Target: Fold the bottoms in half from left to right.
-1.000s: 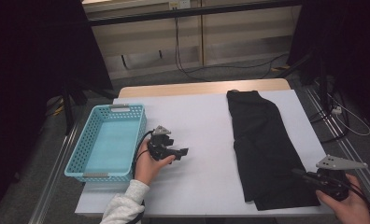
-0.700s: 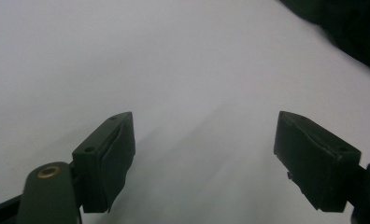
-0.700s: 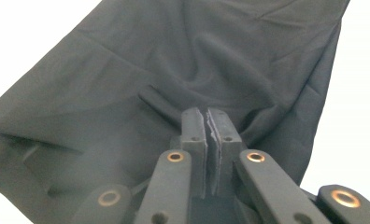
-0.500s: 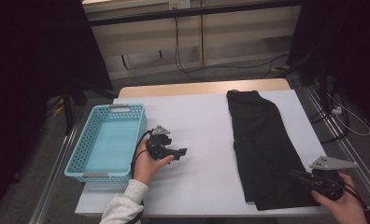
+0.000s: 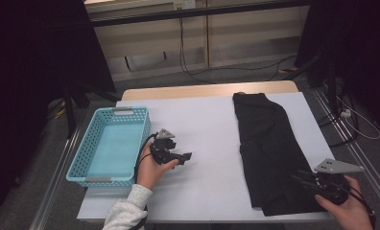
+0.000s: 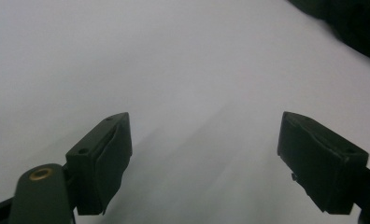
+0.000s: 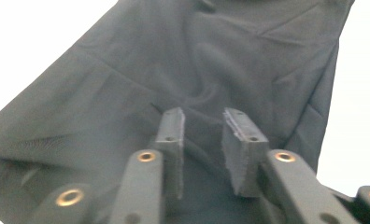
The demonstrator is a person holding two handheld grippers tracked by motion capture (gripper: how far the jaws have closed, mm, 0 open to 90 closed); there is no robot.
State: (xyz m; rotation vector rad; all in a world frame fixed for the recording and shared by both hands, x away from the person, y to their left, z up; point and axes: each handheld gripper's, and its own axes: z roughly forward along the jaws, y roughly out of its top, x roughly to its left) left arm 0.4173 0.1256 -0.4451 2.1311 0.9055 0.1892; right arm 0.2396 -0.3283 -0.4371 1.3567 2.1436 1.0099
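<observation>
A black garment point(image 5: 269, 148) lies folded lengthwise on the right half of the white table point(image 5: 202, 120). My right gripper point(image 5: 297, 178) sits at the garment's near right corner, pointing left over the cloth. In the right gripper view its jaws point(image 7: 204, 126) have just been opening and stand a little apart above the black garment point(image 7: 174, 70), with no fold pinched between the pads. My left gripper point(image 5: 185, 156) rests in a hand at the table's middle left, pointing right. Its jaws point(image 6: 204, 158) are wide open over bare white table.
A light blue plastic basket point(image 5: 77, 165) stands at the table's left edge, beside the left hand. Cables run over the floor behind the table and at its right. Dark curtains hang on both sides.
The right gripper has shifted slightly left at the garment's near corner. The left hand and gripper have stayed put.
</observation>
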